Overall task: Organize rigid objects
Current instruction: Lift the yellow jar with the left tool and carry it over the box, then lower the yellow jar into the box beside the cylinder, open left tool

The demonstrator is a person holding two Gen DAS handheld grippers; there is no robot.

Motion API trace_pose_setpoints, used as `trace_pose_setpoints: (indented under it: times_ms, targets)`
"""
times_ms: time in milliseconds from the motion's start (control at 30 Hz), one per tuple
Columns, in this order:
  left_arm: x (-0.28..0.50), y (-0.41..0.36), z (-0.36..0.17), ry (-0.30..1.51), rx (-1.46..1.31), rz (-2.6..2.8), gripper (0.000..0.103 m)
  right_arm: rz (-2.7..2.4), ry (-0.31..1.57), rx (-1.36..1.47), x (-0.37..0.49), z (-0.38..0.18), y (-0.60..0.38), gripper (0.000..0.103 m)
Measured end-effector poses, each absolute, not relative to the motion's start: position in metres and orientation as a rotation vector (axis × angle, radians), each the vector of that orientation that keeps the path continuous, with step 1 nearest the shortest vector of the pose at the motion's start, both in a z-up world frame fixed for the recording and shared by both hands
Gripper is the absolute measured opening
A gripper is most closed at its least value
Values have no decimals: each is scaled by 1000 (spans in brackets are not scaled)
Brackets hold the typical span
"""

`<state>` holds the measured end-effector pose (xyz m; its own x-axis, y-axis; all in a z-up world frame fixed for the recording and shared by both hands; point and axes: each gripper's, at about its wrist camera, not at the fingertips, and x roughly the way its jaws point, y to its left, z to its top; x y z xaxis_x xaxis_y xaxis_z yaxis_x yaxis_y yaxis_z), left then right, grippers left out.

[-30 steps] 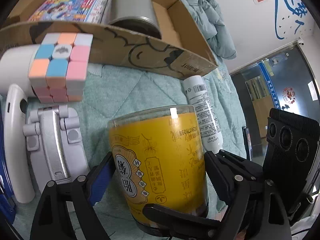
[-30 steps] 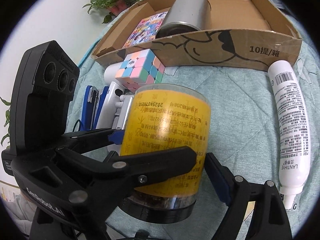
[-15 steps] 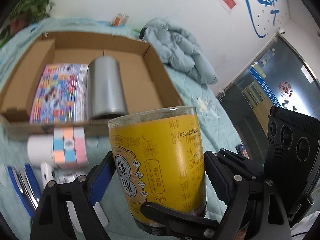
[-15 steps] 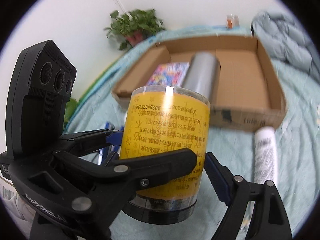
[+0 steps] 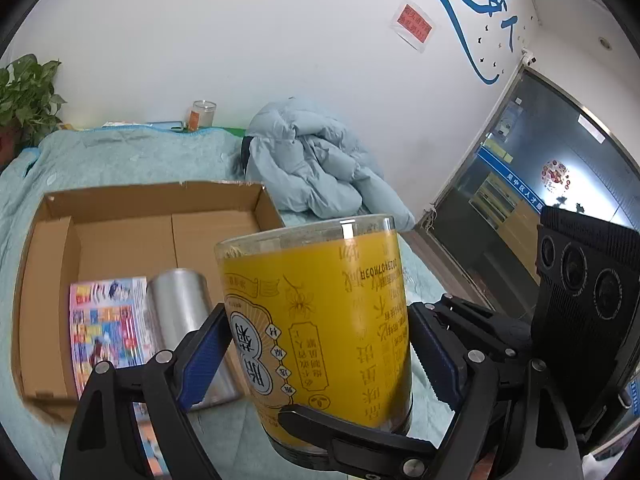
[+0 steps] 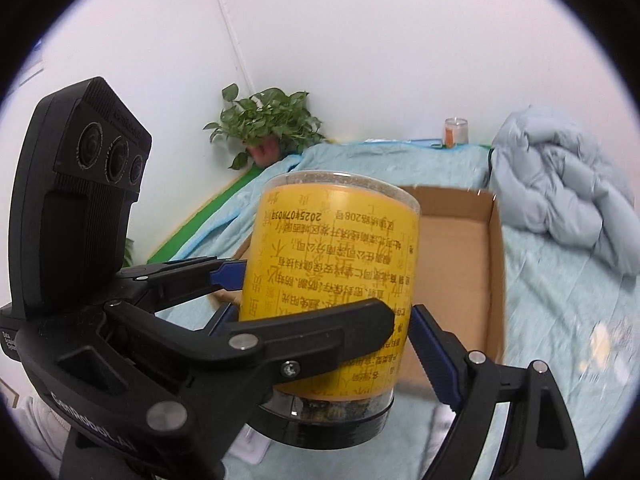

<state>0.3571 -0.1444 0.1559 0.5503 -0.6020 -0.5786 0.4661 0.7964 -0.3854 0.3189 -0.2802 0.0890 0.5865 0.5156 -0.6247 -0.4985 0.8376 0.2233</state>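
Now both my grippers clamp one jar [image 5: 320,328], upside down with its black lid at the bottom: left gripper [image 5: 316,360] and right gripper [image 6: 332,332] each spread wide, pads pressing its sides. Ahead and below lies the box [image 5: 132,240]; bare floor right of the can [image 5: 184,312] is where I'd judge the jar goes.

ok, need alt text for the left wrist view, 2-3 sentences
Both grippers clamp one yellow-labelled jar, lid end down, held above a bed: the left gripper at its sides, the right gripper across its lower front. Behind it an open cardboard box holds a colourful booklet and a silver can. A pale blue jacket lies beyond.
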Motion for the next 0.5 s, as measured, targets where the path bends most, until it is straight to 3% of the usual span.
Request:
trace_pose_setpoints:
  times_ms: [233, 500]
  targets:
    - [422, -160, 165, 814, -204, -640, 85, 576, 803, 5, 371, 96, -288, 86]
    - [456, -174, 93, 985, -238, -628, 85, 566, 958, 84, 400, 42, -298, 86]
